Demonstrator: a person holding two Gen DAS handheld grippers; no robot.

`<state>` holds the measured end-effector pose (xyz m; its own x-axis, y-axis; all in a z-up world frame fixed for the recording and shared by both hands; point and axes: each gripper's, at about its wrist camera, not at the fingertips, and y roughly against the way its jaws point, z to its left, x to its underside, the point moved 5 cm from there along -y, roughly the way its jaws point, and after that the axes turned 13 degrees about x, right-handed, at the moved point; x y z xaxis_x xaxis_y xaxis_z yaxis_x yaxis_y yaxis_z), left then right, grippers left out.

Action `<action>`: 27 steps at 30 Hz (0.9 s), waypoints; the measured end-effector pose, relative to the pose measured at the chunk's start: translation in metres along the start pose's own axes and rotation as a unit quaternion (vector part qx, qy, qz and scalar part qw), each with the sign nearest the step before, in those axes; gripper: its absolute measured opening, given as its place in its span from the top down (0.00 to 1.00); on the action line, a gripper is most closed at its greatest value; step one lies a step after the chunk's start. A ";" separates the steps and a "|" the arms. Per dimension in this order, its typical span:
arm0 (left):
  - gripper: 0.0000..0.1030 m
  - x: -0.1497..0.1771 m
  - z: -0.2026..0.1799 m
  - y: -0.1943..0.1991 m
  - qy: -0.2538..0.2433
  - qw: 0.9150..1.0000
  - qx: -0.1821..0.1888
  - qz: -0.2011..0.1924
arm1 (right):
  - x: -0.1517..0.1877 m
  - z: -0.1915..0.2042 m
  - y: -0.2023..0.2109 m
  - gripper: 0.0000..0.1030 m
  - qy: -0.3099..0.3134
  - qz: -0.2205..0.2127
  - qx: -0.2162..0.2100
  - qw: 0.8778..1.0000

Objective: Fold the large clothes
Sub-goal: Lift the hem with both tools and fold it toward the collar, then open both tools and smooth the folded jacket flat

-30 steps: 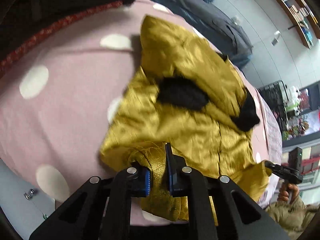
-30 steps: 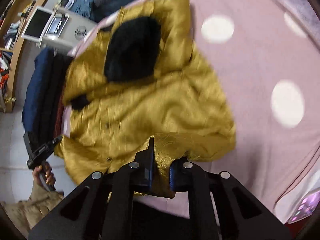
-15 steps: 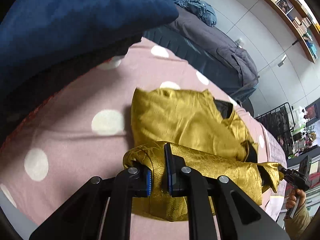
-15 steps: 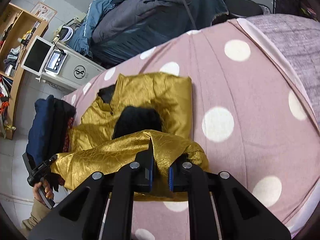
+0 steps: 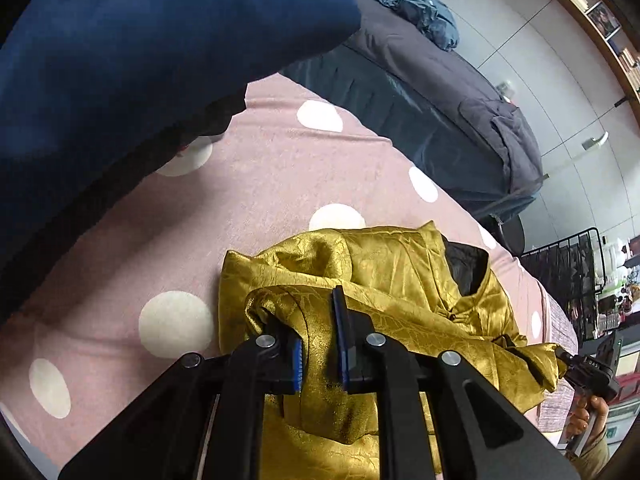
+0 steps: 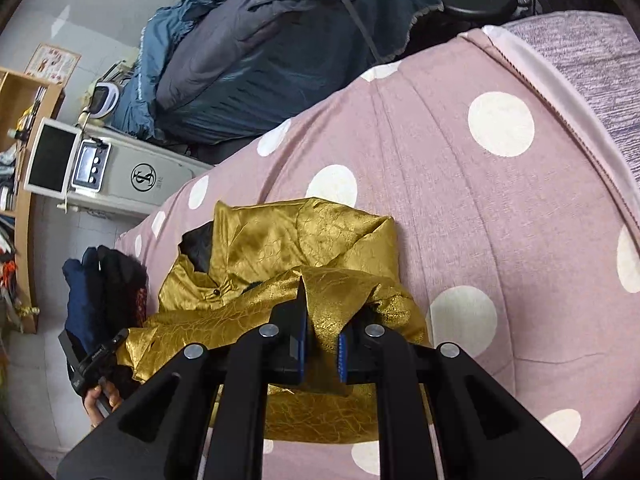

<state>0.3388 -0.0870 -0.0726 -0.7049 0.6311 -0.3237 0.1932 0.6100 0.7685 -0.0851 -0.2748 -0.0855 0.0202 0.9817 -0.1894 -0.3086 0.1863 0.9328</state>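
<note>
A gold satin jacket (image 5: 392, 268) with a black lining lies on a pink sheet with white dots (image 5: 256, 184). My left gripper (image 5: 320, 344) is shut on a fold of the jacket's hem at its left corner. My right gripper (image 6: 320, 332) is shut on the hem at the right corner of the jacket (image 6: 288, 240). The hem edge stretches between both grippers, lifted over the jacket's upper half. The right gripper also shows in the left wrist view (image 5: 588, 364), and the left gripper shows in the right wrist view (image 6: 96, 356).
A stack of dark blue and black clothes (image 5: 120, 60) sits at the bed's left side, also in the right wrist view (image 6: 100, 280). A grey and blue duvet heap (image 6: 280, 40) lies beyond the bed. A black rack (image 5: 568, 264) and a white appliance (image 6: 132, 176) stand nearby.
Both grippers carried the hem up and forward over the jacket toward its collar, so the lower half now folds over the upper half. Both stayed shut on the fabric.
</note>
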 end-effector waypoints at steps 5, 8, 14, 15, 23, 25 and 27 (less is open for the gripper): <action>0.86 -0.005 -0.002 -0.025 -0.022 0.998 -0.043 0.027 | -0.013 -0.001 -0.027 0.88 -0.019 0.018 0.012 1.000; 0.82 -0.007 -0.006 -0.029 -0.021 0.998 -0.047 0.037 | -0.017 -0.005 -0.044 0.86 -0.048 0.037 0.007 0.998; 0.29 -0.029 -0.044 0.020 -0.046 0.998 0.011 -0.039 | -0.024 -0.018 -0.053 0.74 -0.132 0.055 -0.065 0.987; 0.16 -0.034 -0.049 0.031 -0.058 0.996 0.001 -0.063 | -0.025 -0.021 -0.053 0.69 -0.145 0.057 -0.073 0.985; 0.06 -0.022 -0.065 0.057 -0.105 0.988 -0.042 -0.104 | -0.025 -0.017 -0.014 0.42 -0.160 -0.006 -0.077 0.984; 0.06 0.005 -0.069 0.047 -0.106 0.990 -0.042 -0.085 | -0.013 0.004 0.005 0.42 -0.082 -0.040 -0.033 0.995; 0.06 0.041 -0.077 0.034 -0.115 0.990 -0.038 -0.067 | 0.011 0.033 0.014 0.42 0.020 -0.059 0.008 0.998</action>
<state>0.2642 -0.0773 -0.0167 -0.5452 0.6442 -0.5364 0.0505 0.6640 0.7461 -0.0573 -0.2601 -0.0648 0.0184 0.9503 -0.3107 -0.2905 0.3024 0.9078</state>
